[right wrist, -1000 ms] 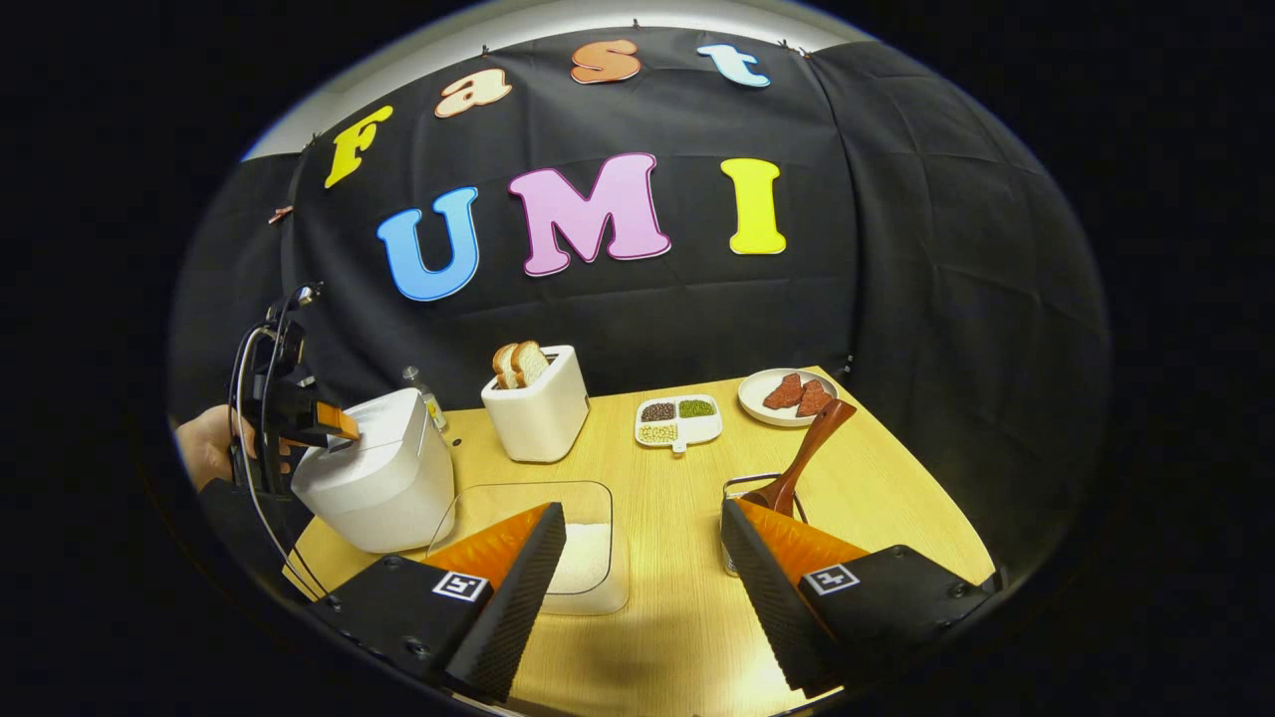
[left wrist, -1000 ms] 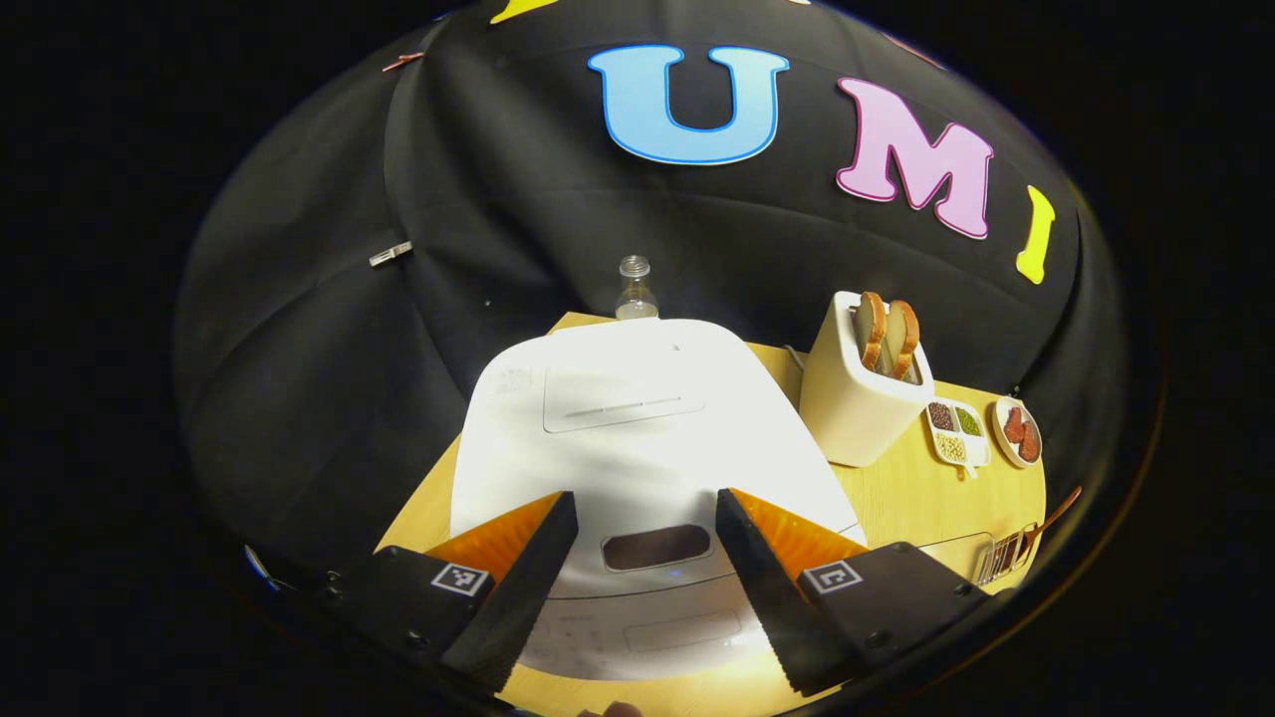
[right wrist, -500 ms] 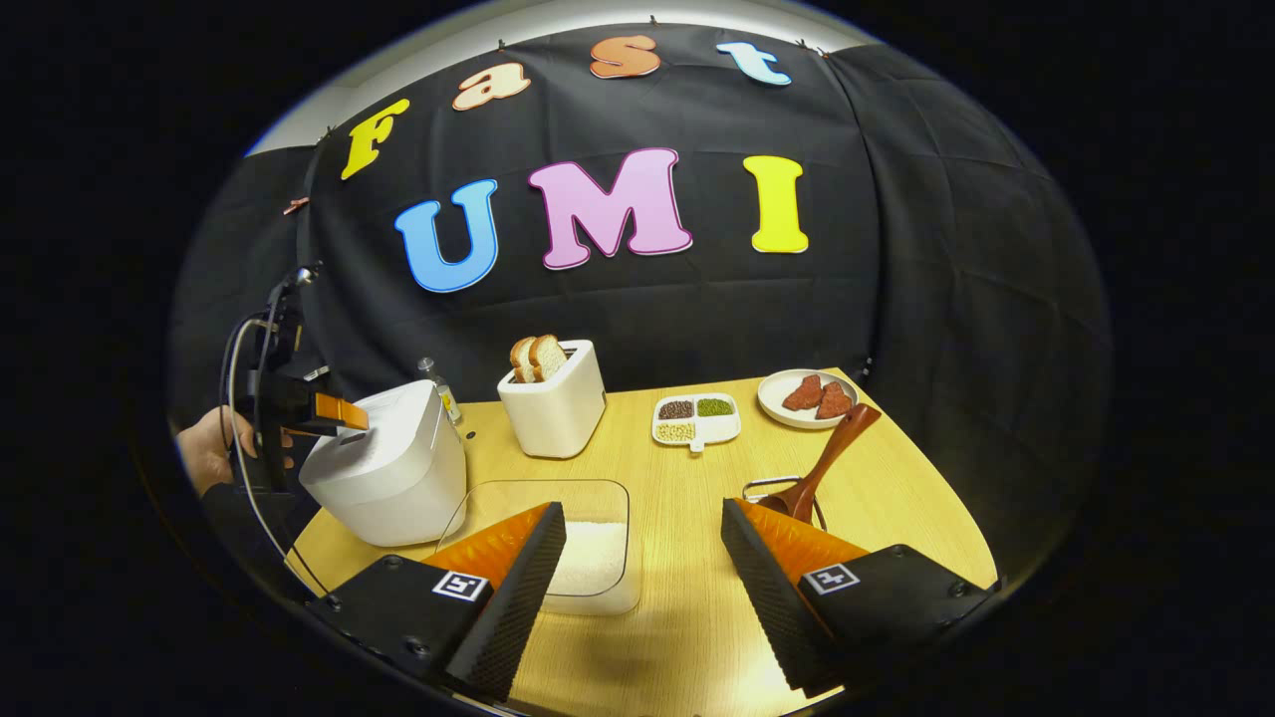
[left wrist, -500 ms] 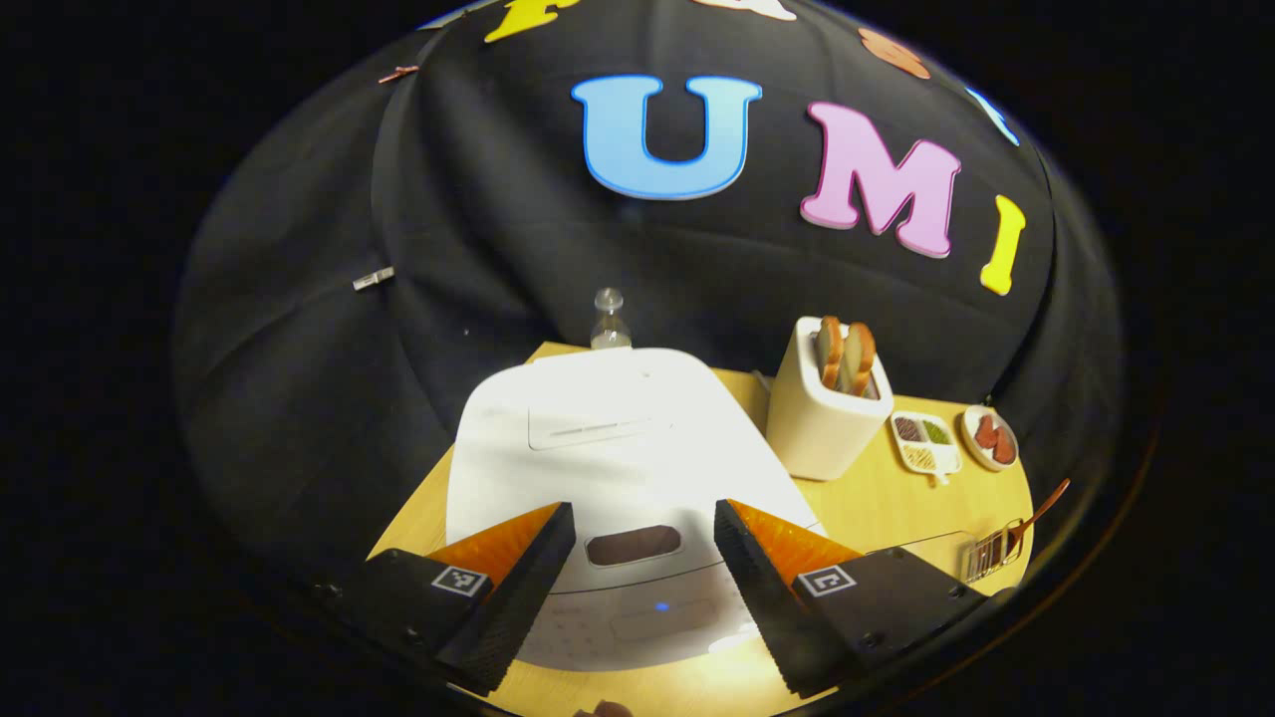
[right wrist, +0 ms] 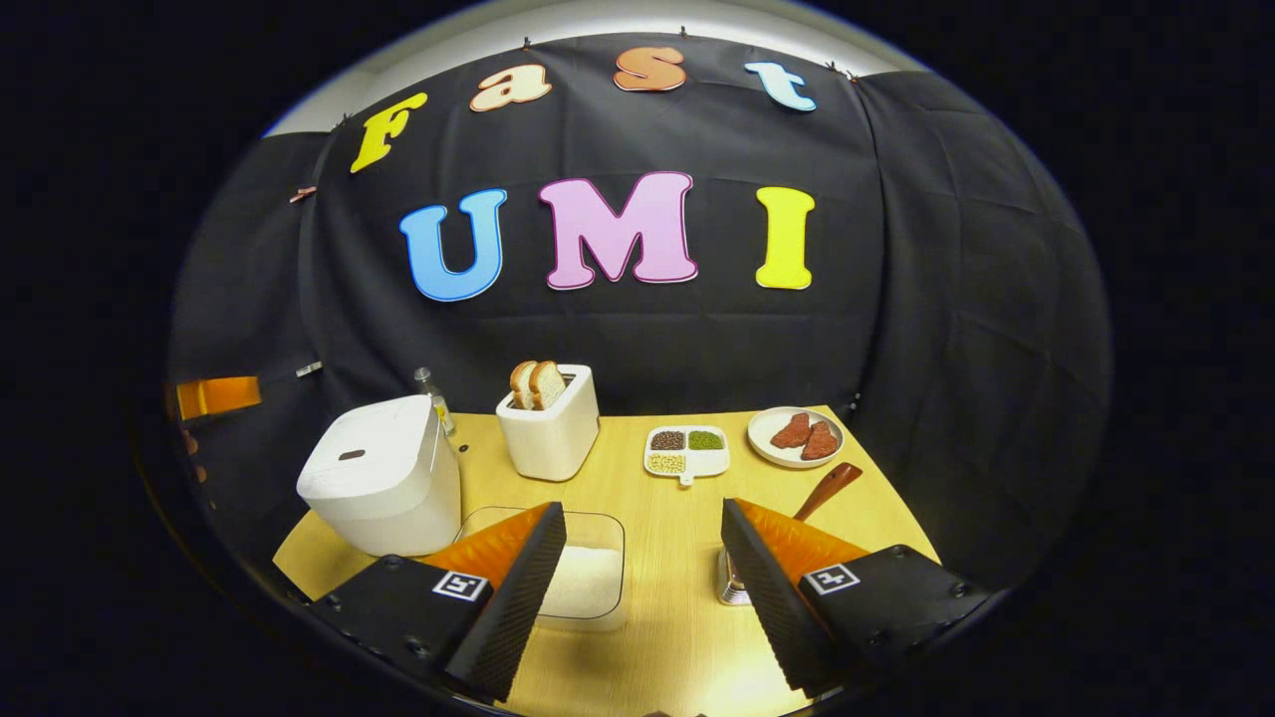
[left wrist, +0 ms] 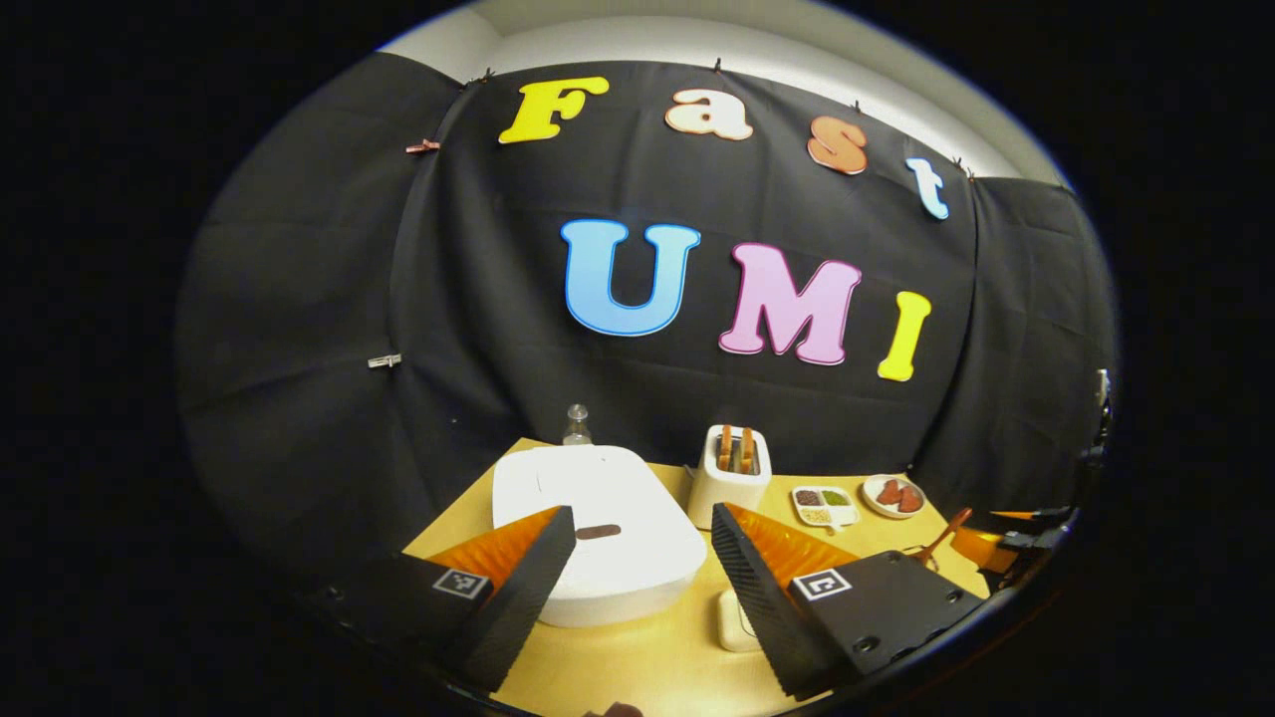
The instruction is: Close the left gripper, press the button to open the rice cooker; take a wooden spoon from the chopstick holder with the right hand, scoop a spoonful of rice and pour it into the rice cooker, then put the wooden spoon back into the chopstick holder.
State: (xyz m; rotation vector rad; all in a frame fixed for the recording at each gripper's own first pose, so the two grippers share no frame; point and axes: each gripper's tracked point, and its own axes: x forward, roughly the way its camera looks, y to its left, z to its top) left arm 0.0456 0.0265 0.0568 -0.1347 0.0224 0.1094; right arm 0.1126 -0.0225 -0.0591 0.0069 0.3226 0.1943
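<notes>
The white rice cooker [left wrist: 598, 543] stands at the table's left with its lid down; the dark button [left wrist: 598, 532] sits on the lid's front. My left gripper [left wrist: 643, 512] hangs open, back from the cooker and above it, holding nothing. In the right gripper view the rice cooker [right wrist: 374, 488] is at the left, and the left gripper [right wrist: 217, 395] shows at the far left edge. A wooden spoon [right wrist: 827, 490] leans in the chopstick holder [right wrist: 732, 586], half hidden behind my finger. My right gripper [right wrist: 642, 507] is open and empty, above a clear box of rice [right wrist: 588, 578].
A white toaster [right wrist: 551, 423] with bread stands behind the rice box. To its right lie a divided dish [right wrist: 685, 451] of beans and a plate [right wrist: 797, 436] of meat. A small bottle [right wrist: 426, 383] stands behind the cooker. The wooden table [right wrist: 677, 518] ends close in front.
My left gripper has drawn back and up from just over the cooker's button; the cooker now looks much smaller. The lid stays down. The right gripper has backed off slightly.
</notes>
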